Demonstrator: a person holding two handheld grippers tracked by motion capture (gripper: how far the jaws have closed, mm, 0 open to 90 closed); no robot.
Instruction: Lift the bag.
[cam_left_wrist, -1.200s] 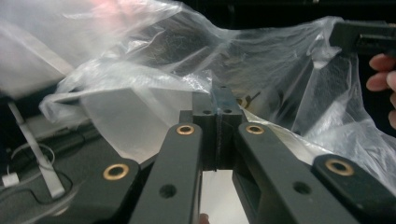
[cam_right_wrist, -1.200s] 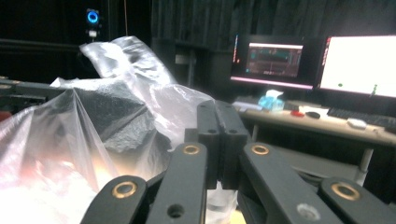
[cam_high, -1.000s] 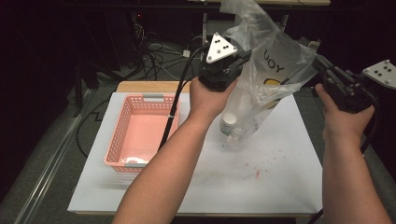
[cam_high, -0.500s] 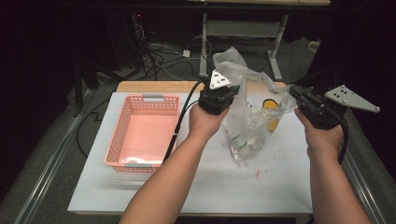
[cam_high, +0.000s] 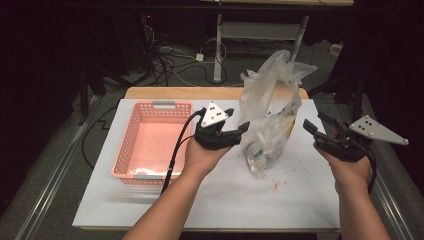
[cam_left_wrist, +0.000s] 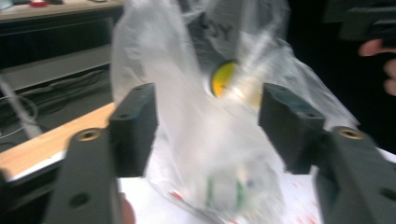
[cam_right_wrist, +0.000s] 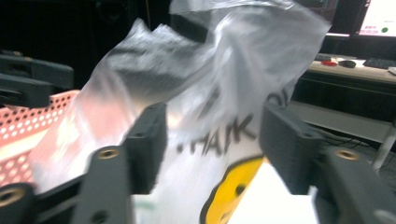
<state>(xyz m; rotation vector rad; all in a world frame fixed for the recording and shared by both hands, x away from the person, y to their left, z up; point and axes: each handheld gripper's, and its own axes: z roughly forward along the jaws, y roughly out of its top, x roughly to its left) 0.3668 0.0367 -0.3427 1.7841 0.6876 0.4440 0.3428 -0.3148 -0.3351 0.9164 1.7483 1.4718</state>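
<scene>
A clear plastic bag (cam_high: 270, 112) with a yellow smiley face and black lettering stands upright on the white table (cam_high: 225, 200), right of centre. Small green and white items (cam_high: 256, 150) lie in its bottom. My left gripper (cam_high: 239, 134) is open just left of the bag, jaws pointing at it. In the left gripper view the bag (cam_left_wrist: 196, 70) hangs blurred beyond the spread jaws of the left gripper (cam_left_wrist: 208, 112). My right gripper (cam_high: 315, 125) is open a little to the bag's right. In the right gripper view, the right gripper (cam_right_wrist: 212, 135) faces the bag (cam_right_wrist: 224, 60).
A pink perforated basket (cam_high: 131, 150) sits on the table's left half, also seen as the basket (cam_right_wrist: 28, 126) in the right gripper view. Small red specks (cam_high: 275, 186) dot the table in front of the bag. Cables and desk legs lie beyond the far edge.
The bag, held high by the left gripper a second ago, has come down onto the table. Both hands have dropped, and both grippers now stand open beside it.
</scene>
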